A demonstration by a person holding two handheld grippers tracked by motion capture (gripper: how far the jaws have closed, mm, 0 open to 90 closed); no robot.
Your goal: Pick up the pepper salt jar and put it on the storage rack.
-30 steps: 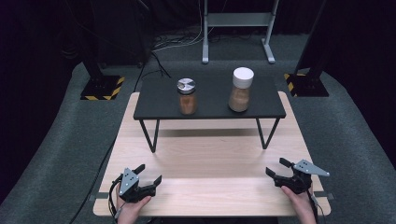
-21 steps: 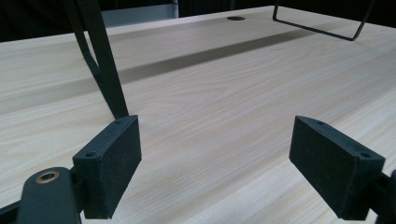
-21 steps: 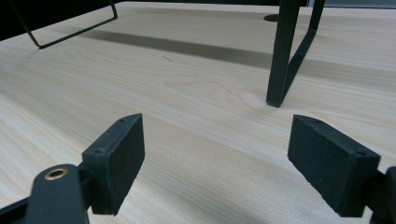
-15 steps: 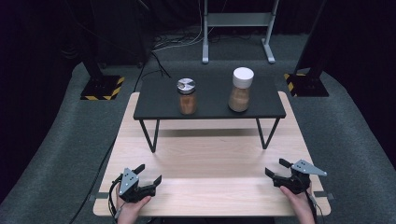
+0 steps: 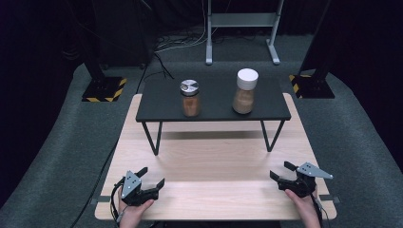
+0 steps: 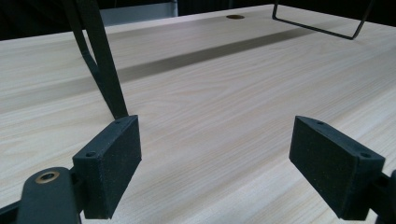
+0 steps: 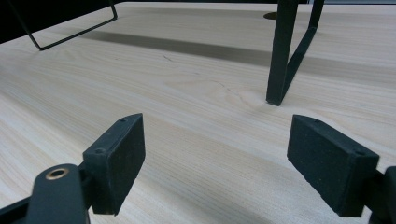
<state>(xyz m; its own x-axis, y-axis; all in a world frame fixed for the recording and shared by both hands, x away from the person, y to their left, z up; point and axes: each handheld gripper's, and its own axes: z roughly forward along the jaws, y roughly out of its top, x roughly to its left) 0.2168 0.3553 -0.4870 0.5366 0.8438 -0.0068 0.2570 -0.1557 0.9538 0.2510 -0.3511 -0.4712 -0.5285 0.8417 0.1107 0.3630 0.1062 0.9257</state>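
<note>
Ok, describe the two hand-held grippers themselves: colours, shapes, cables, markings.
Both the left gripper and the right gripper are matte black, each topped by a grey three-cornered plate. Their jaws end in flat rectangular pads with small screw holes; a brass-coloured eyelet sits near the base. A black cable trails from each one. No sleeves are visible.

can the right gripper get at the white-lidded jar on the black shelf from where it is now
Probably yes: the right gripper is open and empty, the white-lidded jar stands upright on the shelf, nothing between them.
</note>
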